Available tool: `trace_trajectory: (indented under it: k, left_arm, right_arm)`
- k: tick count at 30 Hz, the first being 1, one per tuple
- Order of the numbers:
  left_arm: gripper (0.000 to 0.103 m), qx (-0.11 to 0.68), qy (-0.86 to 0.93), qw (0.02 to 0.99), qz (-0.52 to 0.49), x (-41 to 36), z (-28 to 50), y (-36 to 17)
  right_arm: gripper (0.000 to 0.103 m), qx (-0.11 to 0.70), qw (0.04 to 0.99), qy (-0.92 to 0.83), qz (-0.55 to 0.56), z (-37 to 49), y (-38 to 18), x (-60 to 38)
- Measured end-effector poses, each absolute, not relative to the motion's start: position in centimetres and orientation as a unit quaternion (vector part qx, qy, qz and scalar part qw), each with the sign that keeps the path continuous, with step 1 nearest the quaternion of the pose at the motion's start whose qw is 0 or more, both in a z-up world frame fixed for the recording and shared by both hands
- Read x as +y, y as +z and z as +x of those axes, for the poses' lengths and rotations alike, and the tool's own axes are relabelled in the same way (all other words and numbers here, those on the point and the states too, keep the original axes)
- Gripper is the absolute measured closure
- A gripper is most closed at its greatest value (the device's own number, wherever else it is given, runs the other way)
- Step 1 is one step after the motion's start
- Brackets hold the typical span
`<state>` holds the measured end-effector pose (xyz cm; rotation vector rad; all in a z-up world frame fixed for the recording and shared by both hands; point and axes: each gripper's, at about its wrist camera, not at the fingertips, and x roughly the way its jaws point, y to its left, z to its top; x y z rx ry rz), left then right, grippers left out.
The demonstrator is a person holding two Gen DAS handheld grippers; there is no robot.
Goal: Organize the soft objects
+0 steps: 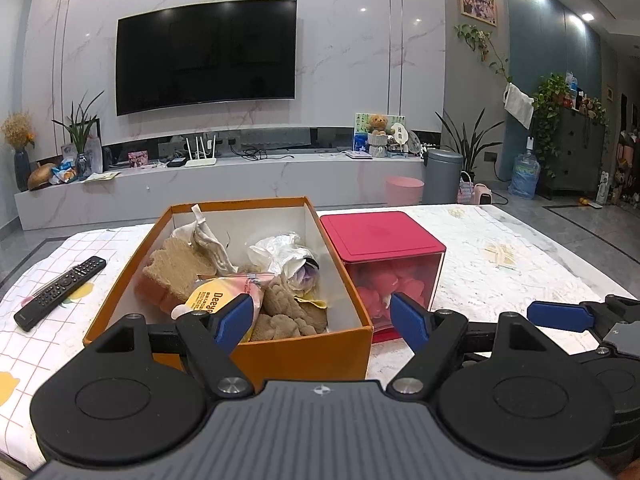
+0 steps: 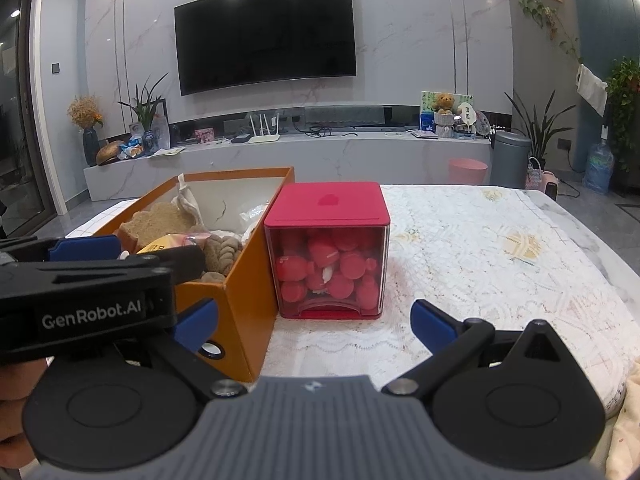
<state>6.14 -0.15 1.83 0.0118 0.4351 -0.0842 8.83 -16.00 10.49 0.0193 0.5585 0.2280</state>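
Left wrist view looks over the left gripper (image 1: 320,318), whose blue-padded fingers stand wide apart with nothing between them, hovering at the near edge of an orange box (image 1: 280,350) on the bench (image 1: 500,264). Inside the box lie soft things in a heap: a tan sponge-like block (image 1: 176,268) at the left, a crumpled white cloth (image 1: 208,236) behind it, a yellow packet (image 1: 208,300) at the near left, a brown knitted piece (image 1: 284,312) toward the near wall, and a wrapped white bundle (image 1: 280,256) toward the right. Just beside the box on its right, possibly touching it, stands a red-lidded clear bin (image 1: 380,236) filled with red soft pieces (image 1: 376,292). A black remote (image 1: 60,292) lies on the checked cloth, well to the left of the box. One blue finger of the right gripper (image 1: 560,316) shows at the right edge. Right wrist view shows the right gripper (image 2: 316,322) likewise spread wide and empty, low over the lace cover, with the red-lidded bin (image 2: 328,204) straight ahead and the orange box (image 2: 240,300) to its left; from here the two containers seem to press together, though the seam is hard to judge. The left gripper's body (image 2: 88,308) crosses the lower left, covering part of the box. A wall television (image 2: 266,34) hangs beyond.
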Motion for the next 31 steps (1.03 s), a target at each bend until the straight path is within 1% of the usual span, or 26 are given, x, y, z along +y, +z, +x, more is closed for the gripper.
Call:
trace_trajectory:
  k: [31]
  left_arm:
    - [0.012,0.221,-0.043,0.974,0.008,-0.11,6.31,1.57]
  right_arm:
    - [0.003,0.292,0.949,0.115,0.025,9.08,9.63,-16.07]
